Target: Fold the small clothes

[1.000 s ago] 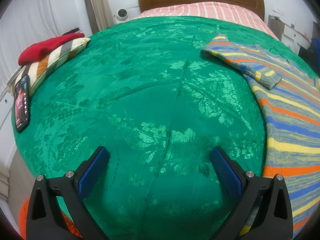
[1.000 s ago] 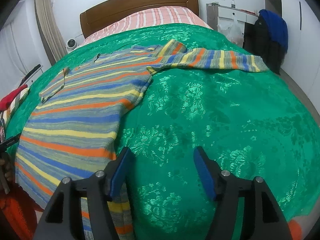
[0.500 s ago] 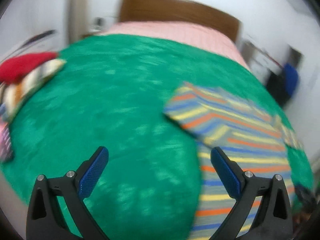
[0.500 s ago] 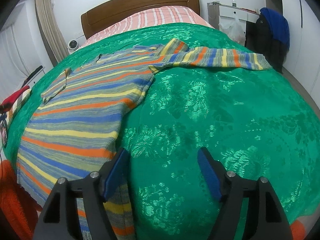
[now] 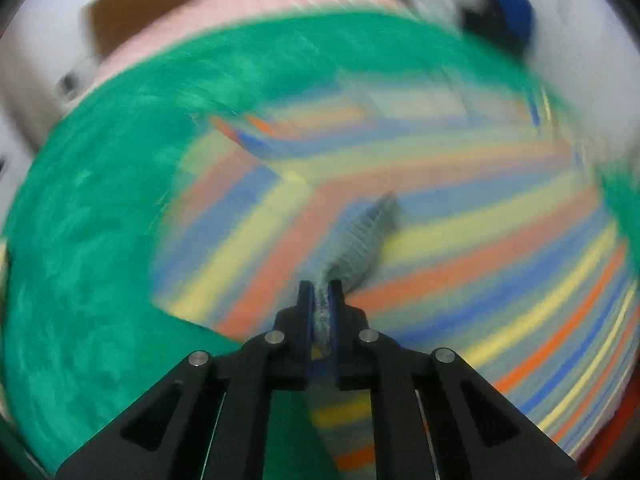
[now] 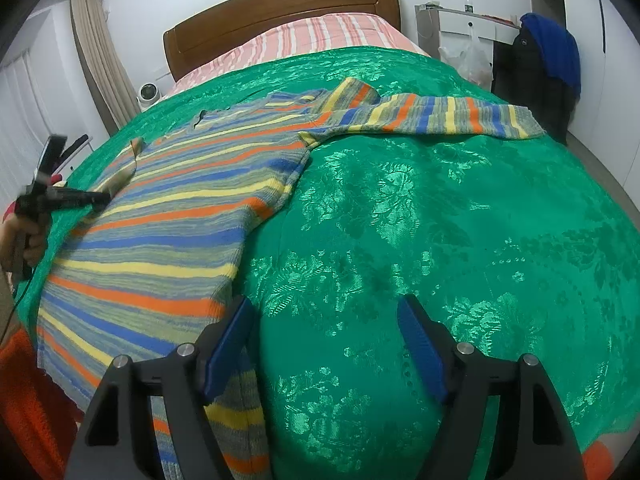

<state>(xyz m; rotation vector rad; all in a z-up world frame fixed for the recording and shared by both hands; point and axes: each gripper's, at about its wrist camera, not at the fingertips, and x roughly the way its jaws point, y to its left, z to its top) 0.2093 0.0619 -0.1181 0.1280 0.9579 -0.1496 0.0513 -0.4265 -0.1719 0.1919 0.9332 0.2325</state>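
A striped knit sweater [image 6: 180, 216] in blue, yellow, orange and grey lies flat on the green bedspread [image 6: 440, 220], one sleeve [image 6: 432, 118] stretched to the right. In the blurred left wrist view my left gripper [image 5: 320, 292] is shut on the grey cuff of the sweater's [image 5: 440, 240] left sleeve, held over the body. It also shows in the right wrist view [image 6: 96, 198] at the sweater's left side. My right gripper [image 6: 324, 320] is open and empty, low over the bedspread by the sweater's hem.
A wooden headboard [image 6: 280, 12] and pink striped sheet [image 6: 320, 36] lie at the far end. A chair with dark and blue clothes [image 6: 548, 64] stands right of the bed. Something orange [image 6: 24, 400] shows at the near left edge.
My left gripper swung right from the bare bedspread to the sweater and shut on the sleeve cuff, carrying it over the body. The right gripper barely moved.
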